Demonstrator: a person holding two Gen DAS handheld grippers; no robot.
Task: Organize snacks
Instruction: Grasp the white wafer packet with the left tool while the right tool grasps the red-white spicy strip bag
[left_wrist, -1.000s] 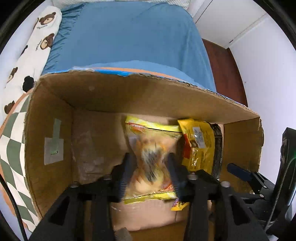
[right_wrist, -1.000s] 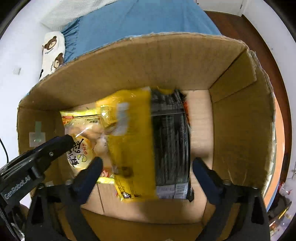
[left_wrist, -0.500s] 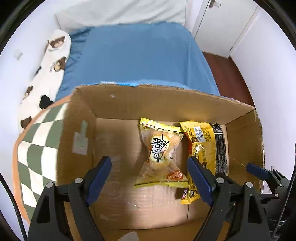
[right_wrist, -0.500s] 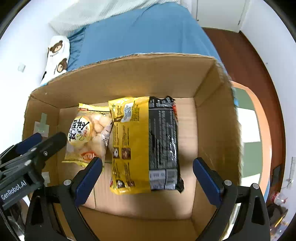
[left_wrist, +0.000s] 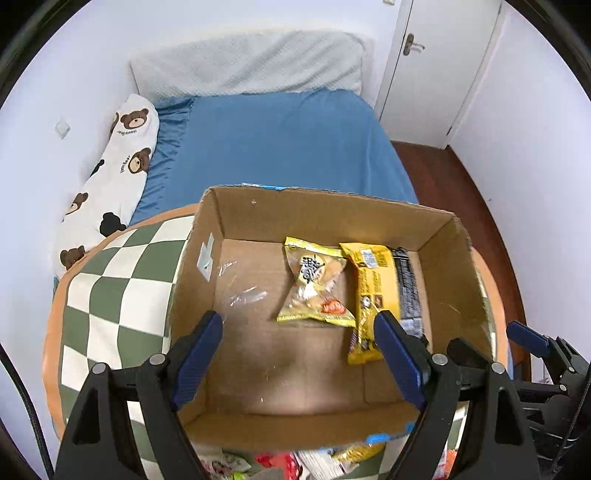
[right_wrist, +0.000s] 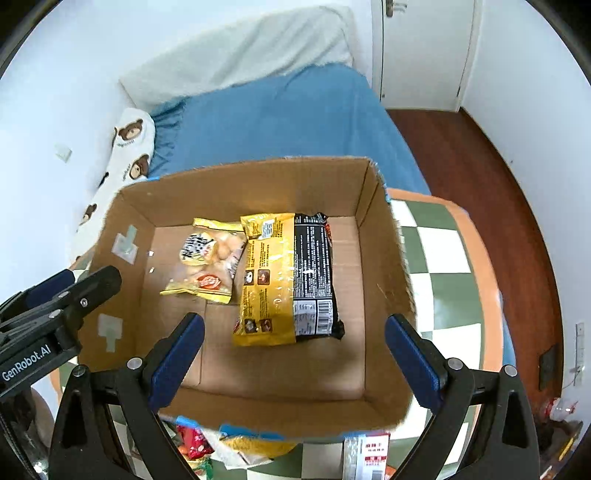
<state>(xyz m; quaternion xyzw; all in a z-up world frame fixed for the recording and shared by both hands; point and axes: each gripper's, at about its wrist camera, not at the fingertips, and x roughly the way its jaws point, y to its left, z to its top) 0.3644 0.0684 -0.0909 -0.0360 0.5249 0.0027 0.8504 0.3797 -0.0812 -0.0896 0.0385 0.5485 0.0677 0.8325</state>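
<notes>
A: How does the left gripper (left_wrist: 299, 349) stand?

B: Jaws spread wide, blue pads (left_wrist: 197, 352) facing each other, with nothing pressed between them. It points steeply down.

A: And the right gripper (right_wrist: 293, 356)?

B: The same: jaws wide apart, nothing clamped, tilted steeply down.

A: Where are the two relative to each other?

B: Side by side and apart. The right one's view shows the left gripper's black tip at its left edge; the left one's view shows the right gripper's blue-padded tip at its right edge.
</notes>
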